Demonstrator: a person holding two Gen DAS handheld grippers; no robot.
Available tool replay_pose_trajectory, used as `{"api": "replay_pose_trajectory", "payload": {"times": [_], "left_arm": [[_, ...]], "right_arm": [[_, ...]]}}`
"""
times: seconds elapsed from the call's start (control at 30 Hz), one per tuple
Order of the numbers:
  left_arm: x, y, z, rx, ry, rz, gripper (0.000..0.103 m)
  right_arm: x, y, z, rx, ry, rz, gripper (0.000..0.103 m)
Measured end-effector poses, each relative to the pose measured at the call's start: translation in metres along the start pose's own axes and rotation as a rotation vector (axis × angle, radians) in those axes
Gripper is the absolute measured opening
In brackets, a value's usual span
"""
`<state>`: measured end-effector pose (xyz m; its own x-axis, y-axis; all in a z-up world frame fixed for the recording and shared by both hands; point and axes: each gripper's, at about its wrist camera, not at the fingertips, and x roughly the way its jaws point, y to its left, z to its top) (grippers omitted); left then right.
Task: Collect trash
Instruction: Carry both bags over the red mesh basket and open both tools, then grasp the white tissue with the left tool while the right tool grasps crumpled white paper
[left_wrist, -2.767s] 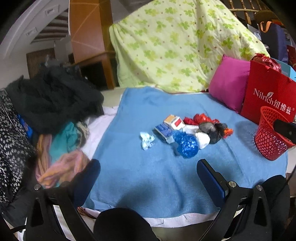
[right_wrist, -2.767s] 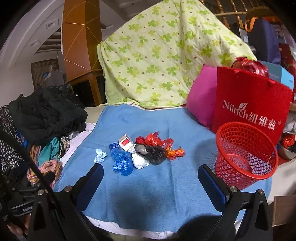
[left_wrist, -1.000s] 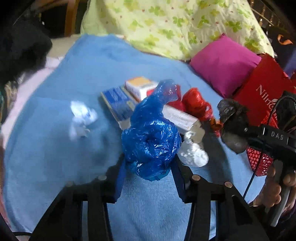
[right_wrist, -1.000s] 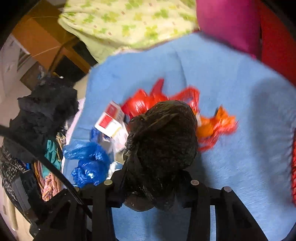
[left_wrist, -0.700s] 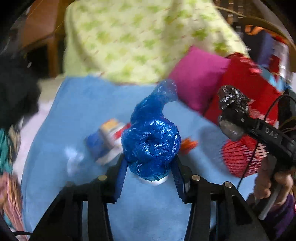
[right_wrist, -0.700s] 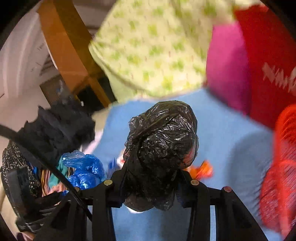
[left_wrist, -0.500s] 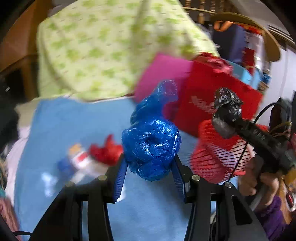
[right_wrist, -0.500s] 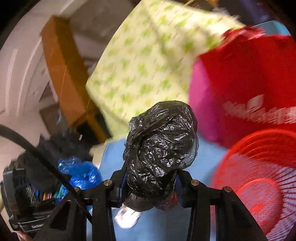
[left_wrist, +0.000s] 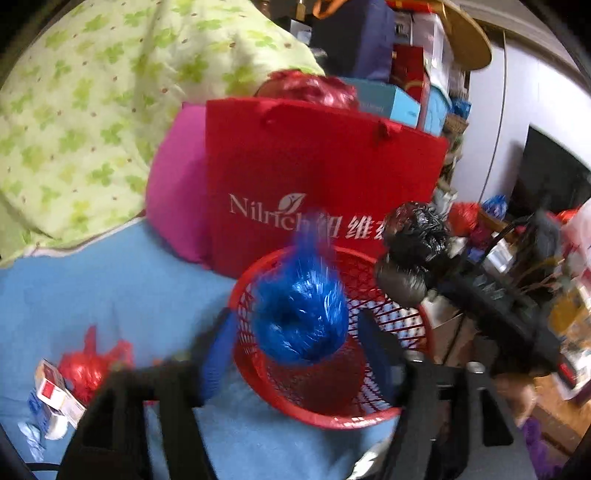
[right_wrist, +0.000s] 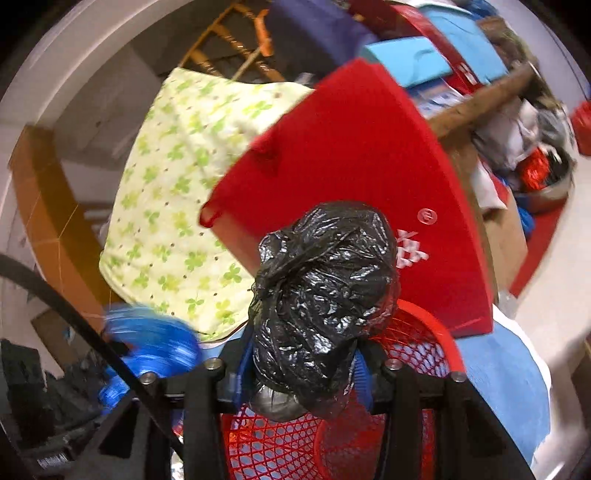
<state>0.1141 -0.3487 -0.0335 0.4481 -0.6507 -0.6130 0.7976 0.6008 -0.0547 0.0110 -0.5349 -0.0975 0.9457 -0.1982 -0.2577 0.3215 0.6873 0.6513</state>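
Your left gripper (left_wrist: 295, 343) has its blue pads spread, with daylight on both sides of the blue bag bundle (left_wrist: 301, 317). The bundle is smeared by blur and sits over the mouth of the red mesh basket (left_wrist: 413, 411), so it looks released and dropping, though you cannot tell from the blur whether it is fully free. Your right gripper (right_wrist: 303, 365) is pressed together on the black bag bundle (right_wrist: 321, 291), pinching it low down so the knotted bulk stands above the pads. In the left view that black bundle hangs at about 2 o'clock from the blue one, just over the far rim of the basket.

To finish this step well, hold the left gripper over the basket's centre until the blue bundle is clearly inside. Then bring the right one inward so the black bundle is over the opening, not the rim, before you let go. Light crumpled plastic can bounce or catch on the mesh lip, so release low.

The blue bundle is glossy and tight, with a twisted tail pointing to 12 o'clock. The black one is crinkled, shiny and knotted at the top. A red bag (left_wrist: 88, 369) and a small carton (left_wrist: 51, 391) lie at 8 o'clock on the blue blanket (left_wrist: 110, 284).
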Motion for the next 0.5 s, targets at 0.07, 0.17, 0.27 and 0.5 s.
{"api": "replay_pose_trajectory", "payload": {"times": [0.07, 0.17, 0.27, 0.5], "left_arm": [[0.003, 0.003, -0.004, -0.002, 0.007, 0.001, 0.073], [-0.001, 0.017, -0.011, -0.042, 0.011, 0.014, 0.074], [-0.018, 0.045, -0.029, -0.096, 0.010, 0.051, 0.074], [-0.076, 0.129, -0.100, -0.225, 0.009, 0.267, 0.076]], "right_arm": [[0.000, -0.002, 0.003, 0.010, -0.023, -0.007, 0.073], [0.003, 0.010, 0.002, -0.004, -0.034, 0.016, 0.073], [-0.004, 0.022, -0.005, -0.046, -0.054, 0.055, 0.073], [-0.010, 0.095, -0.035, -0.217, -0.097, 0.229, 0.073]]}}
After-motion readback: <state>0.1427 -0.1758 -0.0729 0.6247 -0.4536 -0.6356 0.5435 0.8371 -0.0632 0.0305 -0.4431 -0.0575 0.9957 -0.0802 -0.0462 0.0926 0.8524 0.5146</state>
